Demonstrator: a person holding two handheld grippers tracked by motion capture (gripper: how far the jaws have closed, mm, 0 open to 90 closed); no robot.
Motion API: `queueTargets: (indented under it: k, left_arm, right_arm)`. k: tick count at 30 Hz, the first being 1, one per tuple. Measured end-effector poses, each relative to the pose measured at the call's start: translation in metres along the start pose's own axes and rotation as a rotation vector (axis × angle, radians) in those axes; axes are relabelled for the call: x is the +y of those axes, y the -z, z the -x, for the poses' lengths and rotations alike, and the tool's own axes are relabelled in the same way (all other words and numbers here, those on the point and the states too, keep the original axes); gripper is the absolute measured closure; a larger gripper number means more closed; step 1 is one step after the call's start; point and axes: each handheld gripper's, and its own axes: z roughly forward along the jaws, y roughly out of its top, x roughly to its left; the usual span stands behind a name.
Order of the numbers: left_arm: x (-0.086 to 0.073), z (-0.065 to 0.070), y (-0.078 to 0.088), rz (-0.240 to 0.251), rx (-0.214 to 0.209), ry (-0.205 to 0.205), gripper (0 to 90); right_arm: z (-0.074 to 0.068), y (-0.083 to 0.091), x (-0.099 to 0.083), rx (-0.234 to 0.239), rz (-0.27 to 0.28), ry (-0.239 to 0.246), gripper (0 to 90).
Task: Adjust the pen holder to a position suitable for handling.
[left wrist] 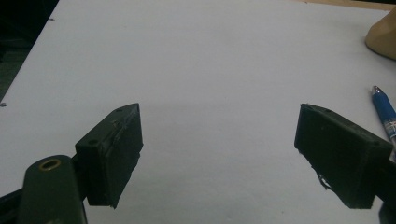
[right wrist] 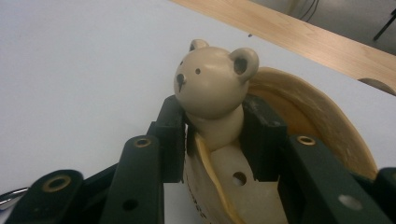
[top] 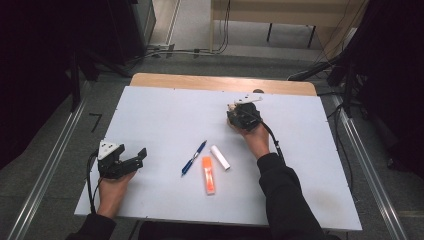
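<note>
High view: one pen, two markers.

Bear figure between fingers, seemingly.

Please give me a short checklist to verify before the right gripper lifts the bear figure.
1. Jaws of the right gripper on both sides of the bear figure: ok.
2. Pads pressing firmly on the neck: cannot tell.
3. Bear's head above the jaws, free: ok.
4. Left gripper open, holding nothing: ok.
5. Blue pen, orange marker and white tube apart from the bear: ok.
</note>
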Motion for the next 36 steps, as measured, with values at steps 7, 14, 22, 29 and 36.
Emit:
queueTargets:
  k: [7,14,22,29,36]
  left_arm:
    - [0.0,0.0,0.0,-0.001,-0.001,0.002,15.9]
    - [0.0,0.0,0.0,0.0,-0.001,0.003,16.6]
    - [0.0,0.0,0.0,-0.004,-0.002,-0.003,16.5]
    - [-0.001,0.0,0.0,-0.006,-0.002,-0.004,16.6]
    - [-0.001,0.0,0.0,-0.007,-0.002,-0.005,16.5]
  right_arm:
    - [0.002,0.0,-0.001,0.017,0.002,0.017,63.0]
    - [0.001,0.002,-0.001,0.038,-0.002,0.036,63.3]
    - [-0.005,0.005,-0.002,0.063,-0.009,0.054,63.4]
    - [-0.012,0.009,-0.005,0.096,-0.011,0.07,63.4]
    - [-0.022,0.015,-0.009,0.131,-0.016,0.08,63.4]
